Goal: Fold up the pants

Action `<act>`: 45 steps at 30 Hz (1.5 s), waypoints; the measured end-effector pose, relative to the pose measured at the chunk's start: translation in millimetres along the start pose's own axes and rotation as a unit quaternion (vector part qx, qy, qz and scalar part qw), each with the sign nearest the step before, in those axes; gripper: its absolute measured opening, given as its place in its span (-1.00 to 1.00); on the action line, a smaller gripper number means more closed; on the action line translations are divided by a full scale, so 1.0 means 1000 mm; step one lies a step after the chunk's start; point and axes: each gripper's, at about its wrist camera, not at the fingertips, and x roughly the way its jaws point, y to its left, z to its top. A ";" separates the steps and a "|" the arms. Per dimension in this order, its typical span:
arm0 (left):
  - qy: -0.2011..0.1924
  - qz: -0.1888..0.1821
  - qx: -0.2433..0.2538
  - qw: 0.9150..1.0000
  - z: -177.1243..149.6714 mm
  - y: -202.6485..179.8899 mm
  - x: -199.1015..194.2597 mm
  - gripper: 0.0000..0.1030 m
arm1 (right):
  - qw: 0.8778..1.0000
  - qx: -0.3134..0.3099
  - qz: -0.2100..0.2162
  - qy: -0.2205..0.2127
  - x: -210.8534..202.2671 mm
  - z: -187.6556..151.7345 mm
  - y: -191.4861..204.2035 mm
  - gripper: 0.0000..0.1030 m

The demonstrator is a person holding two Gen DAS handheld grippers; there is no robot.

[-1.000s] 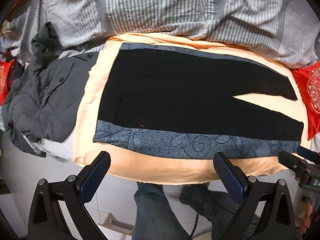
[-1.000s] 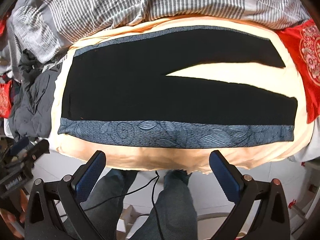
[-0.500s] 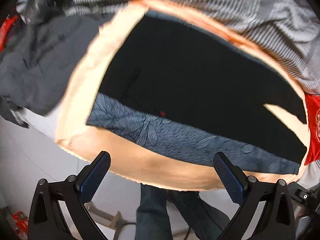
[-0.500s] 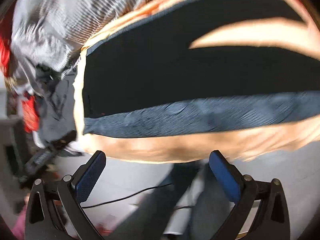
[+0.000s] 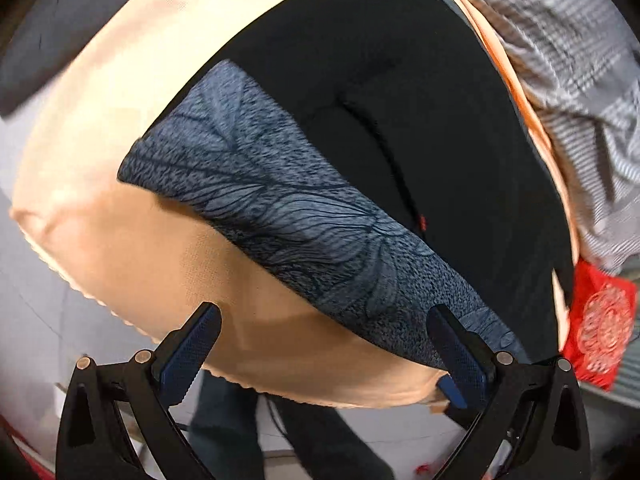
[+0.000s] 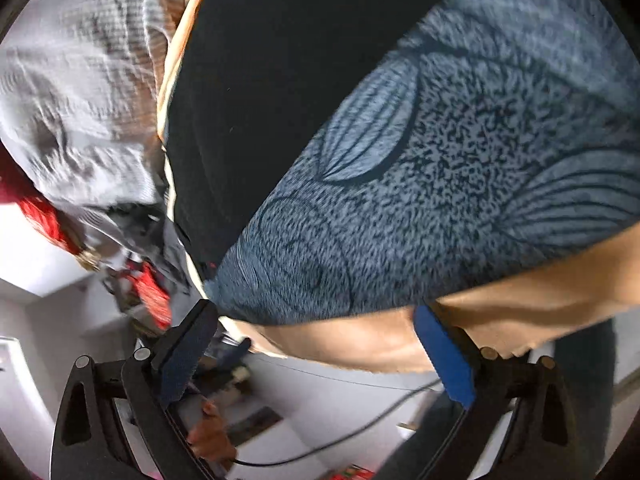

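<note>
Black pants (image 5: 392,92) with a blue-grey leaf-patterned side band (image 5: 288,216) lie flat on a peach sheet (image 5: 120,248). My left gripper (image 5: 324,336) is open, close above the sheet's near edge, just short of the band near the waist end. In the right wrist view the same band (image 6: 460,168) fills the frame beside the black cloth (image 6: 280,60). My right gripper (image 6: 316,336) is open, its fingers at the band's near edge over the sheet's edge (image 6: 360,344). Neither holds anything.
A striped grey duvet (image 5: 580,92) lies beyond the pants. A red patterned cloth (image 5: 600,328) is at the right. Dark clothes and red items (image 6: 148,292) are piled at the left in the right wrist view. The floor and the person's legs (image 5: 224,432) are below the bed edge.
Both grippers have moved down and in towards the pants' near band, tilting. The band now looks much larger in both views. Both stay open.
</note>
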 end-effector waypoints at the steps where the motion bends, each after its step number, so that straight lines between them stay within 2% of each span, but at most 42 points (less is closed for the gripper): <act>1: 0.001 -0.010 -0.003 1.000 0.003 0.002 0.000 1.00 | 1.000 0.004 0.011 -0.005 -0.002 0.000 -0.002 0.93; 2: 0.002 -0.019 -0.004 1.000 0.006 0.004 0.001 1.00 | 0.999 0.011 0.037 -0.011 -0.006 0.000 -0.004 0.93; 5: 0.004 -0.026 0.002 1.000 0.011 0.004 0.000 1.00 | 0.996 0.024 0.082 -0.015 -0.013 0.001 -0.001 0.63; 7: 0.003 -0.033 0.011 0.999 0.011 -0.001 -0.001 1.00 | 0.996 0.020 0.082 -0.025 -0.020 0.000 0.003 0.63; 11: 0.007 -0.039 0.021 0.999 0.019 -0.005 0.003 1.00 | 0.997 0.036 0.073 -0.015 -0.003 0.003 0.008 0.63; 12: 0.006 -0.042 0.021 0.999 0.022 -0.004 0.003 1.00 | 0.996 0.041 0.082 -0.012 0.000 0.006 0.009 0.55; 13: 0.008 -0.047 0.020 0.999 0.022 -0.005 0.004 1.00 | 0.994 0.043 0.100 -0.001 0.002 0.009 0.012 0.41; 14: 0.009 -0.055 0.019 0.998 0.023 -0.004 0.004 1.00 | 0.993 0.043 0.109 0.005 0.007 0.009 0.015 -0.08; 15: 0.012 -0.064 0.017 0.998 0.022 -0.005 0.005 1.00 | 0.992 0.039 0.118 0.013 0.010 0.008 0.026 -0.41; 17: 0.021 -0.082 0.016 0.996 0.022 -0.008 0.009 1.00 | 0.992 0.028 0.120 0.020 0.006 0.008 0.036 -0.53; 21: 0.015 -0.121 -0.021 0.992 0.030 -0.008 0.010 1.00 | 0.993 0.012 0.114 0.026 -0.006 0.006 0.050 -0.58; 23: -0.003 -0.135 -0.049 0.990 0.040 -0.004 0.004 0.98 | 0.994 0.008 0.102 0.030 -0.008 0.005 0.052 -0.58; 25: -0.021 -0.124 -0.048 0.991 0.048 -0.004 -0.003 0.61 | 0.996 0.006 0.085 0.034 -0.007 0.003 0.056 -0.58; 27: -0.026 -0.092 -0.019 0.995 0.057 -0.008 -0.008 -0.15 | 0.997 -0.001 0.063 0.035 -0.006 0.001 0.059 -0.58; 29: -0.033 -0.056 0.018 0.998 0.062 -0.016 -0.015 -0.53 | 0.999 -0.014 0.041 0.033 -0.007 0.002 0.066 -0.65; 30: -0.036 -0.051 0.032 0.998 0.063 -0.020 -0.019 -0.53 | 0.999 -0.025 0.024 0.033 -0.008 0.003 0.071 -0.77; 35: -0.071 -0.023 0.103 0.992 0.066 -0.051 -0.054 -0.54 | 0.995 -0.089 -0.014 0.038 -0.022 0.020 0.107 -0.81; 38: -0.082 -0.031 0.099 0.991 0.080 -0.070 -0.067 -0.54 | 0.986 -0.152 -0.039 0.051 -0.031 0.041 0.143 -0.81; 41: -0.093 -0.039 0.092 0.991 0.109 -0.096 -0.076 -0.54 | 0.975 -0.204 -0.056 0.065 -0.036 0.070 0.176 -0.81; 43: -0.100 -0.035 0.094 0.990 0.126 -0.114 -0.076 -0.53 | 0.968 -0.232 -0.067 0.070 -0.036 0.105 0.202 -0.81; 45: -0.110 -0.027 0.096 0.989 0.152 -0.135 -0.070 -0.53 | 0.965 -0.237 -0.077 0.077 -0.029 0.135 0.217 -0.81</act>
